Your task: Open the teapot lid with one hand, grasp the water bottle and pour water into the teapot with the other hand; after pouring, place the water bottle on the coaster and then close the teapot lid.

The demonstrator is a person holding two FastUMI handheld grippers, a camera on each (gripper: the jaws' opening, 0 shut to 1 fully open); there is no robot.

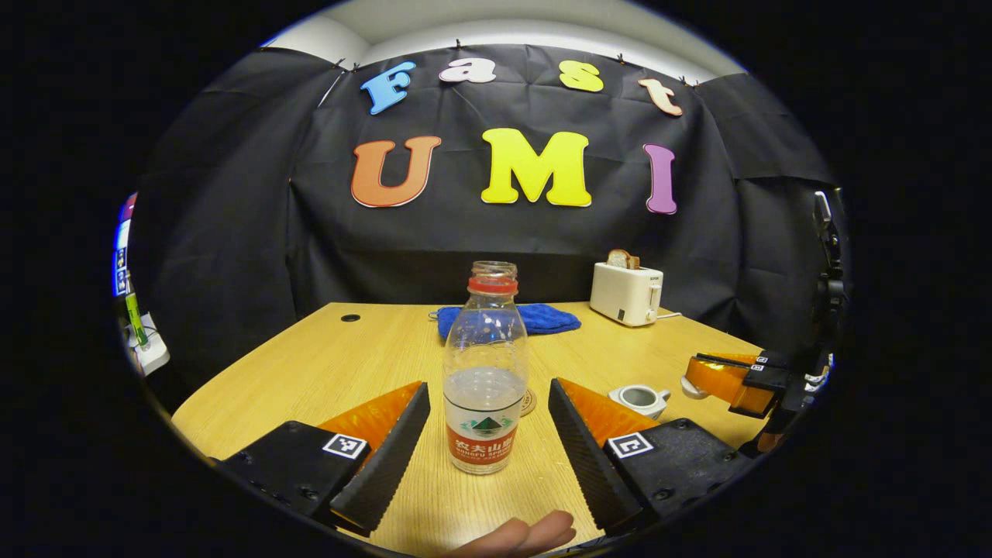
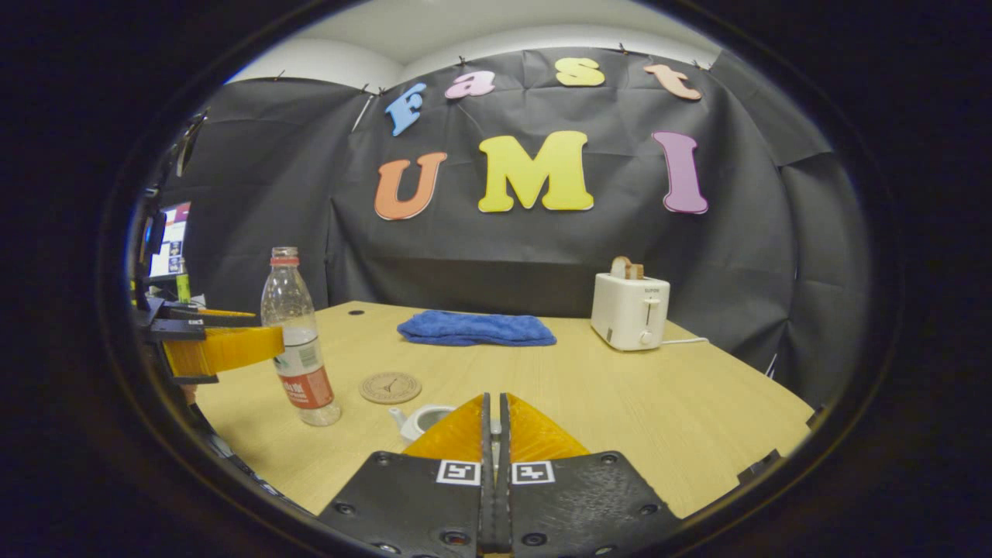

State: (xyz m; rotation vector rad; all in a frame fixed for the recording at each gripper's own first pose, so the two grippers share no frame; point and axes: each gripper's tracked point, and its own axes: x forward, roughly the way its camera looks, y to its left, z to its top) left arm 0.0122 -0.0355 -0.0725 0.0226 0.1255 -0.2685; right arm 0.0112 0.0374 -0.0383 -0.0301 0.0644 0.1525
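Spread wide, the left tongs (image 1: 488, 430) are held level around the water bottle (image 1: 485, 372), neither finger touching it. It stands uncapped on the surface (image 1: 372, 349), partly filled. Behind it lies the coaster (image 2: 390, 387), beside the open teapot (image 1: 639, 398). Pressed shut, the right tongs (image 2: 494, 422) are seen above the teapot; whether the lid is held cannot be told.

We log no legible text. The bottle (image 1: 484, 372) label (image 1: 482, 438) carries print and a mountain emblem, which we do not transcribe, and the mark on the toaster (image 2: 629, 310) is too small to read. Square coded tags (image 1: 345, 446) sit on the left gripper (image 1: 488, 387) and right gripper (image 2: 494, 397).
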